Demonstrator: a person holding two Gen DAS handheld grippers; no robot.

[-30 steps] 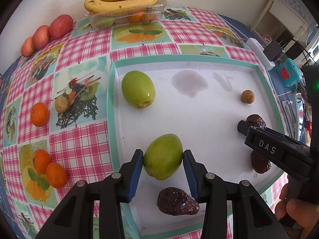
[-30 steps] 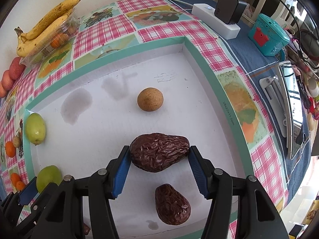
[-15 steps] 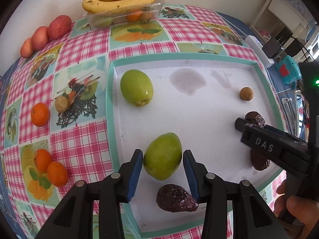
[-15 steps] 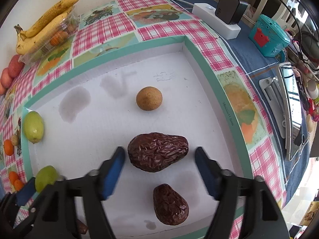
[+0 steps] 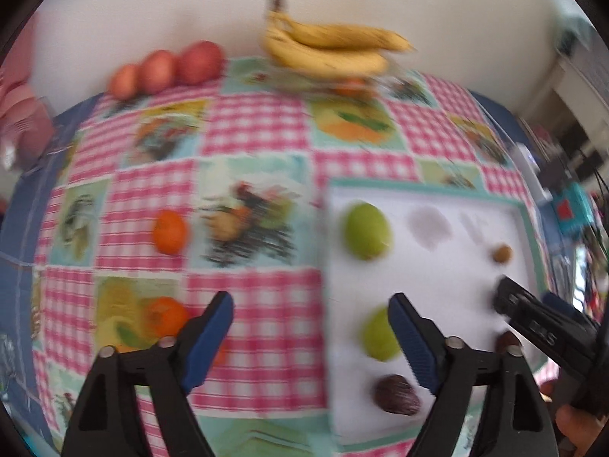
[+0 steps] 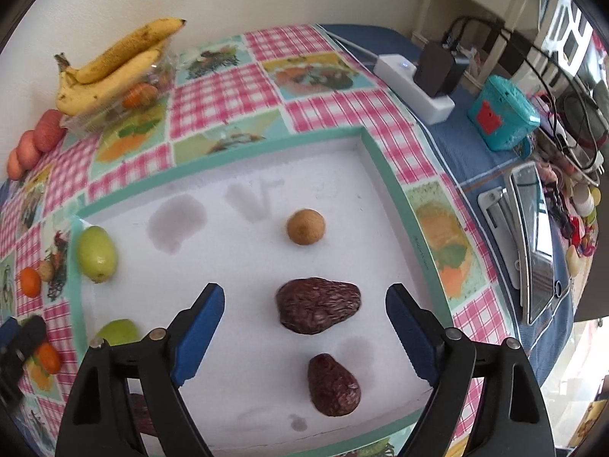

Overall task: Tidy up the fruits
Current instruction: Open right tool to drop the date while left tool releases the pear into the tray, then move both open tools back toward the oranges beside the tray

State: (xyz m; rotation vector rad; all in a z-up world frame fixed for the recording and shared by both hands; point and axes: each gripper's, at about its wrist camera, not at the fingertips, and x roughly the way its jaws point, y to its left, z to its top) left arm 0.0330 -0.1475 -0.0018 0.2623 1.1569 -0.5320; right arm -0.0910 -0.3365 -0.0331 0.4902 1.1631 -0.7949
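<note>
A white tray (image 6: 392, 190) with a teal rim holds two green fruits (image 5: 366, 230) (image 5: 378, 334), three dark wrinkled dates and a small brown round fruit (image 6: 305, 226). My left gripper (image 5: 312, 337) is open over the checked cloth just left of the tray, with the near green fruit beside its right finger. My right gripper (image 6: 304, 329) is open, its blue pads standing wide on either side of the largest date (image 6: 318, 305). Another date (image 6: 333, 384) lies nearer to me. The left wrist view is blurred by motion.
Oranges (image 5: 170, 231) (image 5: 163, 316) lie on the cloth left of the tray. Bananas (image 5: 327, 47) on a clear box and red apples (image 5: 167, 68) sit by the wall. A power strip (image 6: 413, 87), a teal box (image 6: 502, 112) and a laptop (image 6: 533, 243) stand to the right.
My left gripper let go of the near green fruit, opened wide and swung left over the cloth. My right gripper opened off the largest date, which stays on the tray.
</note>
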